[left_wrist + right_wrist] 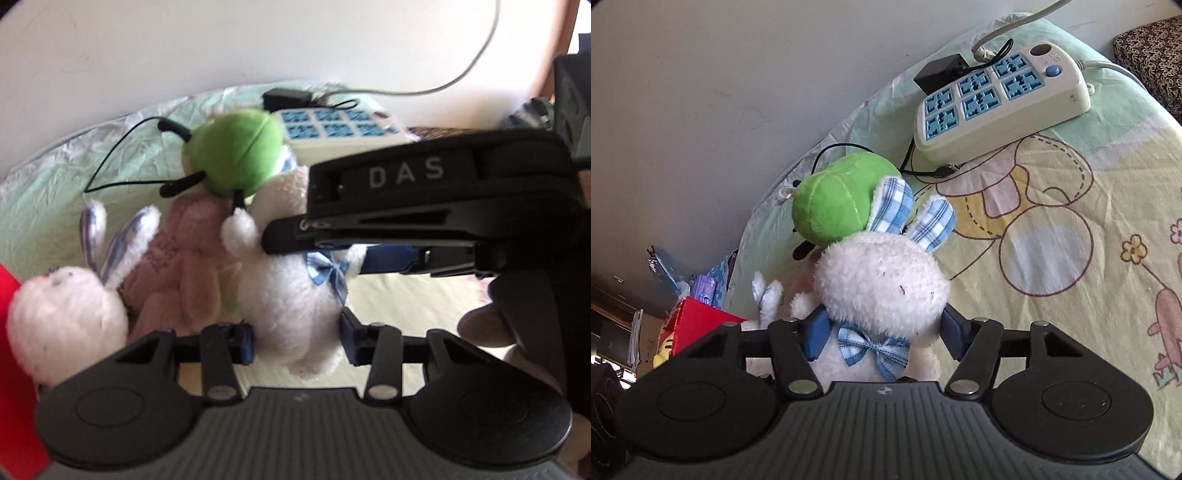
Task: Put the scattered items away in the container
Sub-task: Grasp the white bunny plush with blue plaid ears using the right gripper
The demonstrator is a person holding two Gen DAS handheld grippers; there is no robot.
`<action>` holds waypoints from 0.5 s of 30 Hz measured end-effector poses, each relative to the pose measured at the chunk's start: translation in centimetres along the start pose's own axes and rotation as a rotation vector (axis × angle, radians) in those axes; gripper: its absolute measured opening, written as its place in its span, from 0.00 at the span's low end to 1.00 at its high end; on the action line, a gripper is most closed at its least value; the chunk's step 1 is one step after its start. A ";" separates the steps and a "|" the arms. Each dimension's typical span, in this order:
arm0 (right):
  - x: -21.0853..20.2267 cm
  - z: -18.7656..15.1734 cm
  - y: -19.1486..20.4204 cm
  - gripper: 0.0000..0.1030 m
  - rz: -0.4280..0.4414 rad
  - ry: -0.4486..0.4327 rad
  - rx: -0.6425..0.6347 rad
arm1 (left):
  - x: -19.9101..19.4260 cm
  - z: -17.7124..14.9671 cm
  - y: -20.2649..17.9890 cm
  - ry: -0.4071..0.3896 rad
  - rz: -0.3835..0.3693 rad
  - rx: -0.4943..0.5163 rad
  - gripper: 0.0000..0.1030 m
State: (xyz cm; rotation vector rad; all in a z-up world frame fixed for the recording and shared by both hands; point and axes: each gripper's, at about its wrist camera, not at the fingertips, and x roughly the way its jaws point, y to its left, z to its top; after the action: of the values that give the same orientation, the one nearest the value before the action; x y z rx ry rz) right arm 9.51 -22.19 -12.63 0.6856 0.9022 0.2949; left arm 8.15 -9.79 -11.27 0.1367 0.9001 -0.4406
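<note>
I've got the white bunny point(882, 291) clamped at both ends — right gripper point(882, 336) fingers squeezing its neck, left gripper point(297, 339) fingers closed on its legs — just beside the green plush point(834, 206). Next, I'd say: lift clear, carry toward the red container point(698, 321).

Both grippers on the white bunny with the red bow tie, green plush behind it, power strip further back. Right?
Not quite: the bow tie is blue, as the right wrist view shows. Otherwise yes: left gripper and right gripper flank the white bunny, green plush behind, power strip beyond.
</note>
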 end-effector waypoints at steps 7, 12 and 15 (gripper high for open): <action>-3.3 -3.7 0.8 0.62 -0.049 0.047 -0.032 | -3.5 -3.5 -1.8 0.040 -0.095 0.054 0.45; -3.2 -6.8 0.9 0.62 -0.090 0.125 -0.029 | -4.2 -6.7 -2.2 0.101 -0.142 0.071 0.52; -3.3 -8.0 1.1 0.63 -0.096 0.139 -0.041 | -4.2 -7.7 -2.2 0.118 -0.133 0.063 0.55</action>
State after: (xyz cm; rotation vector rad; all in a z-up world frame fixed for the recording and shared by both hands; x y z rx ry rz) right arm 1.17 -19.64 -13.28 0.5875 1.0554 0.2773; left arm -0.60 -8.16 -12.63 0.1625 1.0152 -0.5894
